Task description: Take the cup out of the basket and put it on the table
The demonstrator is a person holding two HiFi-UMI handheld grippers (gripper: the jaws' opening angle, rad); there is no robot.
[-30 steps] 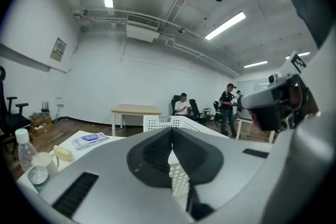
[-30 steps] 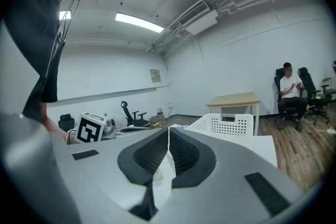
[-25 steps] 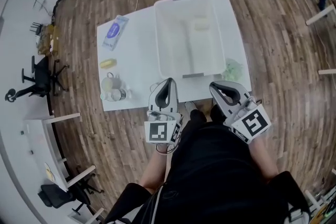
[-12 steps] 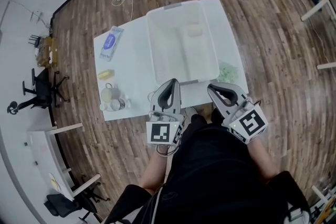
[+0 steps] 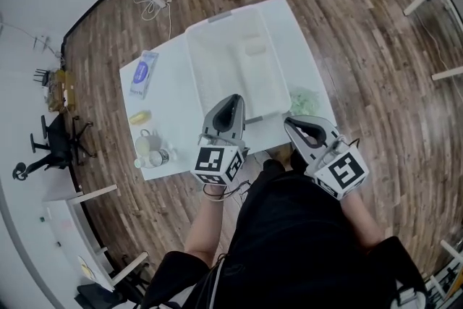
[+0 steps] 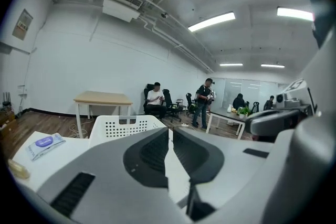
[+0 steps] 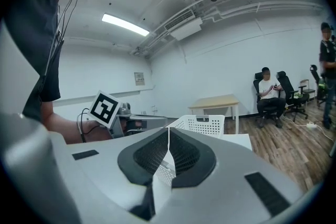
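"Starting at the jaws, how are the two tools found?"

"The left gripper (image 5: pixel 234 98) (image 6: pixel 170 132) is seen closed, its jaws pressed together with nothing between them. The right gripper (image 5: pixel 288 119) (image 7: pixel 168 132) is likewise closed and empty. Both are held at the near end of the basket (image 5: pixel 194 72), over the near part of the white table (image 5: pixel 170 87)."

"And the cup?"

"It cannot be picked out for certain. A small pale item (image 5: pixel 253 48) is seen lying inside the basket, toward its far end. A cluster of small round vessels (image 5: pixel 150 147) is stood on the table, left of the basket and apart from both grippers."

"What else is laid out?"

"A blue packet (image 5: pixel 142 74) and a yellow item (image 5: pixel 141 116) are placed along the table's left side. Something pale green (image 5: pixel 304 98) is set right of the basket, near the right gripper."
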